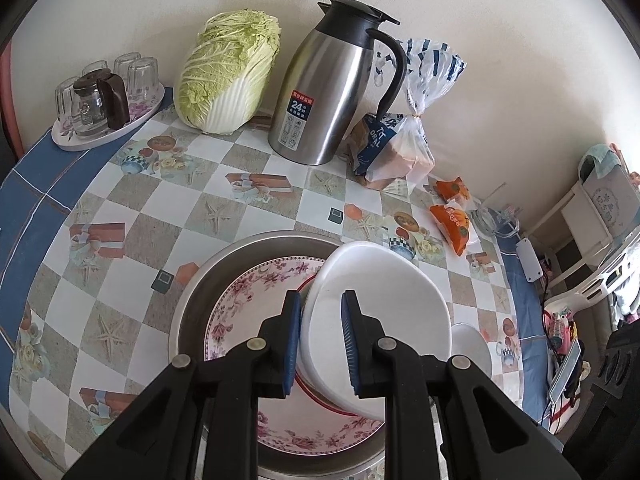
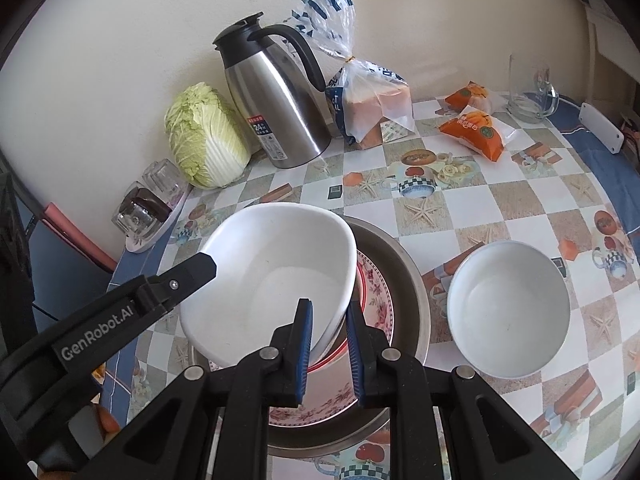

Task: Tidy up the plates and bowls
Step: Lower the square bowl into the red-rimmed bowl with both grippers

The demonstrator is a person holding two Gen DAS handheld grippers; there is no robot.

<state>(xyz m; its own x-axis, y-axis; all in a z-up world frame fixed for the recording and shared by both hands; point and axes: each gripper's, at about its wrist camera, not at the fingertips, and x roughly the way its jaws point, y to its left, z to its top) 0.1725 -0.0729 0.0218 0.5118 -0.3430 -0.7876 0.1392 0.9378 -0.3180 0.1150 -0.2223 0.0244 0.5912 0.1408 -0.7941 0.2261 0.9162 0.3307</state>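
A white bowl [image 1: 384,304] [image 2: 276,276] is tilted over a floral plate [image 1: 244,304] [image 2: 374,292] that lies in a steel basin [image 1: 224,264] [image 2: 404,264]. A red-rimmed dish [image 2: 362,284] lies under the bowl. My left gripper [image 1: 320,344] straddles the bowl's left rim, one pad inside and one outside; its arm shows in the right wrist view [image 2: 176,280]. My right gripper [image 2: 328,348] straddles the bowl's right rim the same way. A second white bowl [image 2: 508,308] [image 1: 472,344] stands on the table to the right of the basin.
A steel thermos jug [image 1: 324,92] [image 2: 276,100], a napa cabbage [image 1: 228,72] [image 2: 204,136], a bagged bread loaf [image 1: 400,144] [image 2: 372,108] and orange snack packets [image 2: 476,128] stand along the wall. A tray of glasses [image 1: 104,96] is far left. A glass pitcher [image 2: 528,92] is far right.
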